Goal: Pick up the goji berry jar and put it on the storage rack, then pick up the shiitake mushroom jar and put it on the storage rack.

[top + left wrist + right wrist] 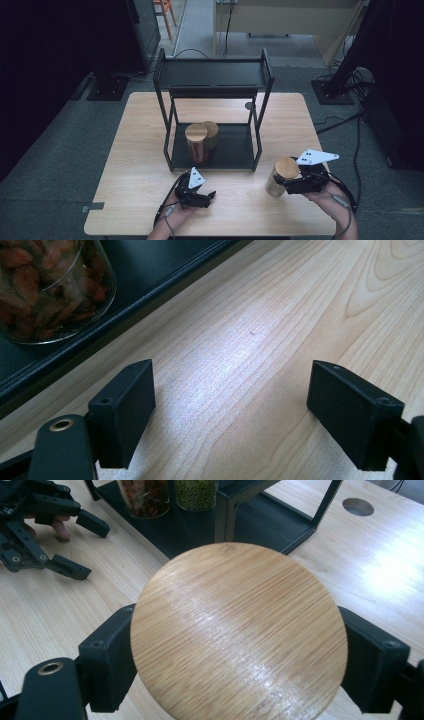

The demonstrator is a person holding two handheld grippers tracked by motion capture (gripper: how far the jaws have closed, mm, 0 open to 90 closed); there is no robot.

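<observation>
While the right claw [284, 184] is clamping a glass jar with a round wooden lid [239, 630], I am holding that jar upright near the front right part of the tabletop [135, 165], well apart from the black two-tier rack [215, 75]. Both jaws are pressing against the jar just under the lid, one on each side, as the right gripper view is showing. I am keeping the left claw [230, 410] spread wide with nothing between its jaws; it is hovering low over bare wood just in front of the rack's lower shelf. Two more lidded jars are standing on that lower shelf: a jar of reddish dried pieces [197, 145] at the front and a jar of green beans [212, 134] just behind it, the two close together. A round hole [358, 506] is sitting in the tabletop beyond the rack's right leg.
</observation>
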